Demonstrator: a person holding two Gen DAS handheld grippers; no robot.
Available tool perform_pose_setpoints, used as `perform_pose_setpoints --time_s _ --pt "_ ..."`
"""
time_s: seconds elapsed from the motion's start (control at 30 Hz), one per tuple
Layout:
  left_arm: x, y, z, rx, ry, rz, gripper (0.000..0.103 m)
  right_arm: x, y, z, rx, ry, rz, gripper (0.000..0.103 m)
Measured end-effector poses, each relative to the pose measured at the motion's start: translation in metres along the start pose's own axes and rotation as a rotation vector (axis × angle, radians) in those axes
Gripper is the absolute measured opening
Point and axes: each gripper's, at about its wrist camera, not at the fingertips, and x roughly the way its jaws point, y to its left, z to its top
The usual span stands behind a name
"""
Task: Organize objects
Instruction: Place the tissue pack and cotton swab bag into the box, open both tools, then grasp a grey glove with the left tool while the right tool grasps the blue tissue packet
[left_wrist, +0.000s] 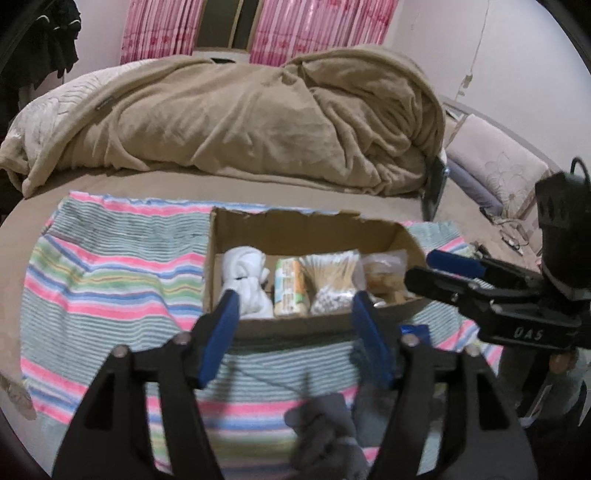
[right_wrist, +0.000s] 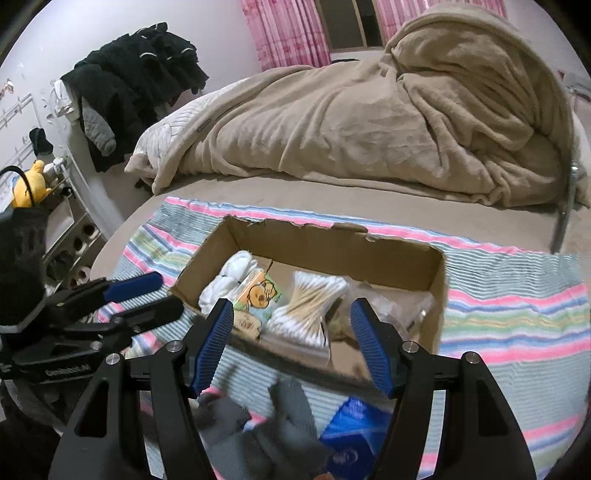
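Observation:
An open cardboard box sits on a striped towel on the bed. Inside lie white socks, a green cartoon pack, a bag of cotton swabs and a clear bag of brown items. Grey socks and a blue packet lie in front of the box. My left gripper is open and empty above the box's near wall. My right gripper is open and empty over the box's near side.
The striped towel covers the near bed. A heaped beige blanket lies behind the box. Dark clothes and a yellow plush toy are at the left. A cushioned seat stands right.

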Motion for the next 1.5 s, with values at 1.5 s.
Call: perform_pose_setpoints --time_s 1.5 --pt "0.044 -0.014 -0.097 -0.021 0.230 0.079 0.073 -0.001 -0.047 -0.093 0.129 0.141 -0.163 0.070"
